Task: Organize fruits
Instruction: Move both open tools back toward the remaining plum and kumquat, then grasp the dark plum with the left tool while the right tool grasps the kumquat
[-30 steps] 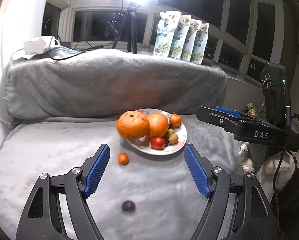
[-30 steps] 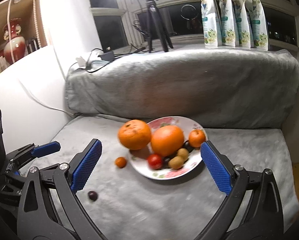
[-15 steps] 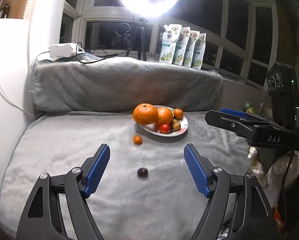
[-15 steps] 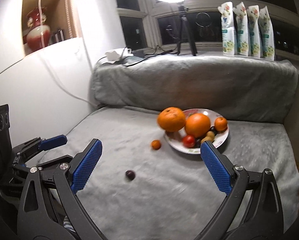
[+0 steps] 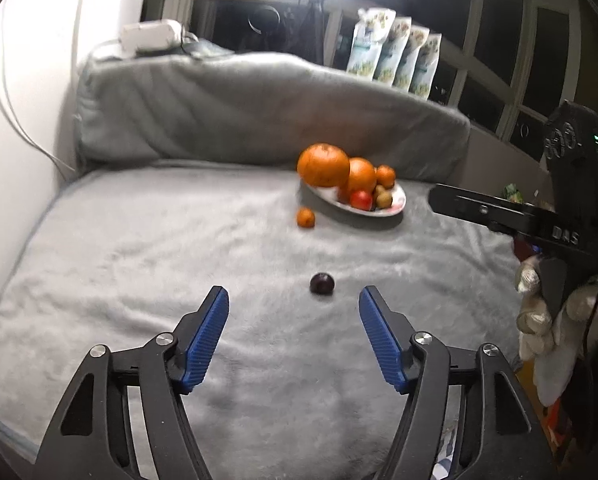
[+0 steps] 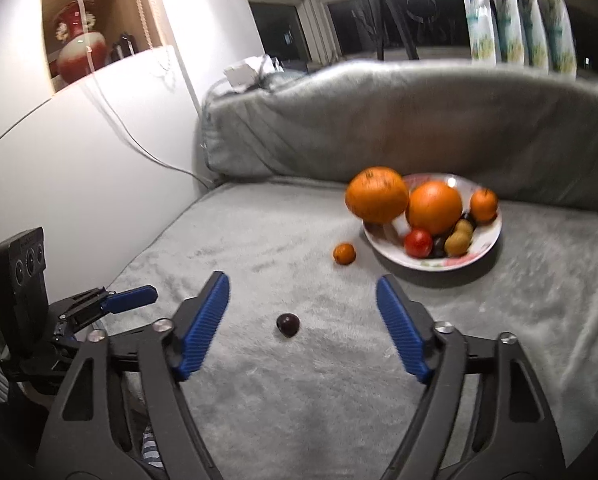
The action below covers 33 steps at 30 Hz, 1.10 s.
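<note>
Both claws empty, jaws just narrowed: left gripper [image 5: 293,334], right gripper [image 6: 303,326]. Dark plum [image 5: 322,283] at frame centre could be nudged, rolled across soft blanket [image 5: 139,260]. Large orange [image 6: 376,195] overhanging plate [image 6: 485,250] rim, right of centre, could topple if plate is knocked.

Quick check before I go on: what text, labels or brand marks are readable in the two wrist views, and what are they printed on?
"DAS": white letters on the black body of the right gripper, seen in the left wrist view.
Four pouches on the window ledge: printed labels, too small and blurred to read in either view.
Red vase on the shelf: a pattern only, no legible text.
Nothing else readable.
</note>
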### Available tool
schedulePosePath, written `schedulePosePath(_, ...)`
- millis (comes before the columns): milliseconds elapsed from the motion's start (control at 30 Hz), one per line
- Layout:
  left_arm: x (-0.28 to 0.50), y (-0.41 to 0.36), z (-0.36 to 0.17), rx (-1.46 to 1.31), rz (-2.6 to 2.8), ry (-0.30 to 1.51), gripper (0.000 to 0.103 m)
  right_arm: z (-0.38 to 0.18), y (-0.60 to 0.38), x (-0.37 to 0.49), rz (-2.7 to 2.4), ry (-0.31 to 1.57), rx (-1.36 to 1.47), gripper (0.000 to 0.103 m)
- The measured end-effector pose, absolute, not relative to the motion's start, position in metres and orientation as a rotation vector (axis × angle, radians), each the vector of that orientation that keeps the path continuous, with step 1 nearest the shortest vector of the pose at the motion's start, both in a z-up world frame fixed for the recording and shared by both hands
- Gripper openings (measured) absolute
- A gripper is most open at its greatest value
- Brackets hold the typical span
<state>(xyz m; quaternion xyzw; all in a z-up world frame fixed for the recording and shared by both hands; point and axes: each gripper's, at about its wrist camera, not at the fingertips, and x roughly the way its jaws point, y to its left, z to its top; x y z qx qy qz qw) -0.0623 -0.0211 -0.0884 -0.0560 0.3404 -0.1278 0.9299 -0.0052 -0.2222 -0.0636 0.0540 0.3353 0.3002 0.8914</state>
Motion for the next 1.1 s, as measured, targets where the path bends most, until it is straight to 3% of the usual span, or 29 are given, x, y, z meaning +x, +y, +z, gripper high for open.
schedulePosePath(100, -0.048, -0.023, -0.098, -0.124, -0.282, 0.738, 0.058, -0.082, -0.222, 0.017, 0.627, 0.75, 0.135, 0.068)
schedulePosePath(333, -0.016, -0.04, -0.114, -0.133, -0.363, 0.802, 0.052, -0.117, -0.208, 0.061, 0.635, 0.846, 0.125, 0.055)
schedulePosePath(400, -0.008, -0.043, -0.119, -0.138, -0.378, 0.82, 0.046, -0.121, -0.202, 0.07, 0.634, 0.854, 0.115, 0.052)
schedulePosePath(633, 0.012, -0.047, -0.132, -0.15, -0.4, 0.863, 0.042, -0.128, -0.179, 0.091, 0.61, 0.873, 0.059, 0.044)
schedulePosePath(1100, 0.028, -0.048, -0.146, -0.162, -0.449, 0.909, 0.036, -0.14, -0.14, 0.114, 0.516, 0.892, -0.078, 0.036)
